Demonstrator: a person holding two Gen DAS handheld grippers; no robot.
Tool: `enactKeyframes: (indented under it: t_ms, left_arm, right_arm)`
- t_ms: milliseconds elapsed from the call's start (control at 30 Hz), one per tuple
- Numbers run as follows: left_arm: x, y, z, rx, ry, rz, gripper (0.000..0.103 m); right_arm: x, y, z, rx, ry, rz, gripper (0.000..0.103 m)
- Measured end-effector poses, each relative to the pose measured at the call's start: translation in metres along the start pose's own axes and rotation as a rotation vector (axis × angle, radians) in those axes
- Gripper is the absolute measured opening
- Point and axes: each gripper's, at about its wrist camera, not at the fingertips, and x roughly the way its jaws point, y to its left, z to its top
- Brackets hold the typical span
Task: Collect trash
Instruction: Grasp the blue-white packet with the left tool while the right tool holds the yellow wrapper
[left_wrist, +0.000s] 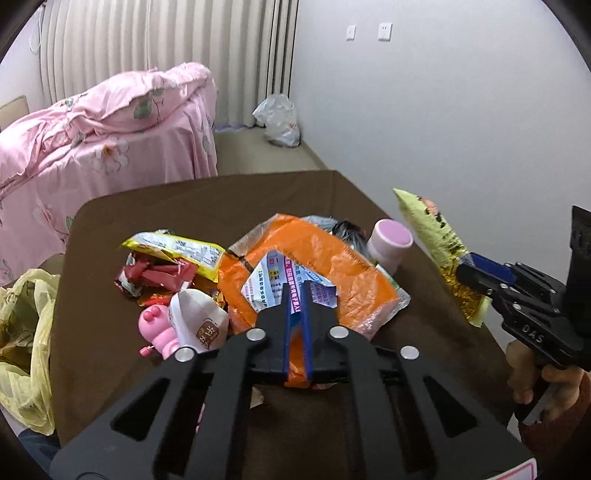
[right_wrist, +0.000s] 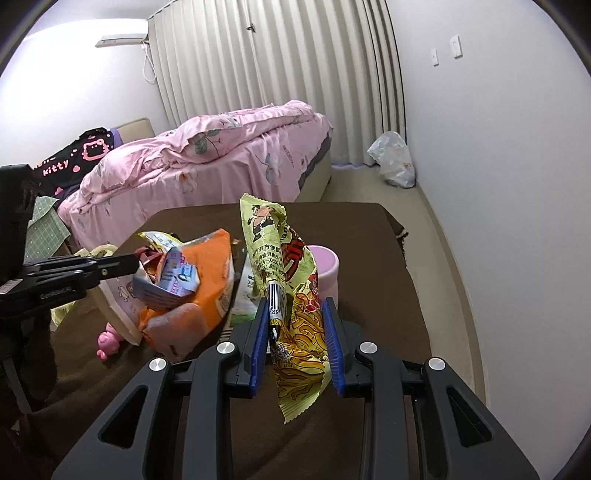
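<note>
On the brown table (left_wrist: 207, 206) lies a heap of trash. My left gripper (left_wrist: 295, 290) is shut on the near edge of an orange plastic bag (left_wrist: 351, 266) that has printed leaflets inside it. At the right edge of the left wrist view, my right gripper (left_wrist: 467, 269) holds a yellow noodle wrapper (left_wrist: 432, 229) above the table. The right wrist view shows this yellow wrapper (right_wrist: 295, 332) standing crumpled between the blue pads of my right gripper (right_wrist: 295, 308), which is shut on it. There my left gripper (right_wrist: 135, 264) reaches into the orange bag (right_wrist: 218, 280) from the left.
A pink-lidded jar (left_wrist: 391, 242), red wrappers (left_wrist: 155, 275), a yellow packet (left_wrist: 184, 251), a white paper cup (left_wrist: 199, 321) and a pink toy (left_wrist: 157, 328) lie around the bag. A yellow plastic bag (left_wrist: 26, 332) hangs left of the table. Beyond stands a pink bed (left_wrist: 92, 147).
</note>
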Motion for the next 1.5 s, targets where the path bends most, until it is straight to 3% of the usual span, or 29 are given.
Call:
enactKeyframes:
  t_ms: [167,200,267,433,500,533,567,667,1033,1233,1300,1367,1500]
  left_arm:
    - [-0.015,0.002,0.001,0.000,-0.038,-0.039,0.006]
    - [-0.015,0.002,0.000,-0.007,-0.035,-0.058,0.010]
    - [-0.013,0.002,-0.001,-0.010,-0.026,-0.065,0.038]
    - [0.004,-0.003,-0.002,0.023,-0.023,-0.024,0.041]
    - [0.014,-0.005,-0.005,0.064,0.010,0.006,0.034]
    - [0.019,-0.005,-0.008,0.079,0.026,0.024,0.010]
    - [0.022,-0.004,-0.010,0.076,0.040,0.024,0.002]
    - [0.014,0.006,-0.014,0.014,0.035,-0.027,0.001]
    - [-0.061,0.036,-0.004,-0.033,-0.142,0.001,0.000]
    - [-0.077,0.074,-0.013,-0.156,-0.141,-0.026,0.001]
    - [-0.072,0.079,-0.019,-0.180,-0.106,-0.062,0.010]
    - [-0.065,0.079,-0.027,-0.197,-0.073,-0.089,0.037]
    - [-0.053,0.063,-0.042,-0.189,-0.015,-0.166,0.041]
  right_arm:
    - [-0.004,0.007,0.001,-0.006,-0.001,0.002,0.027]
    - [-0.005,0.007,0.000,-0.007,-0.001,0.002,0.027]
    - [-0.008,0.007,-0.002,-0.005,-0.001,0.005,0.027]
    - [-0.010,0.008,-0.007,-0.011,0.014,0.003,0.027]
    - [-0.010,0.009,-0.009,-0.010,0.023,0.002,0.027]
    - [-0.011,0.009,-0.009,-0.008,0.027,0.000,0.027]
    - [-0.012,0.009,-0.010,-0.008,0.027,-0.001,0.027]
    - [-0.016,0.012,-0.010,-0.012,0.026,-0.003,0.027]
    - [-0.022,0.045,0.005,-0.078,-0.001,0.038,0.027]
    - [-0.023,0.067,0.011,-0.119,-0.006,0.052,0.027]
    - [-0.023,0.071,0.012,-0.122,-0.008,0.057,0.027]
    - [-0.022,0.073,0.011,-0.121,-0.006,0.060,0.027]
    - [-0.023,0.074,0.007,-0.126,0.002,0.054,0.027]
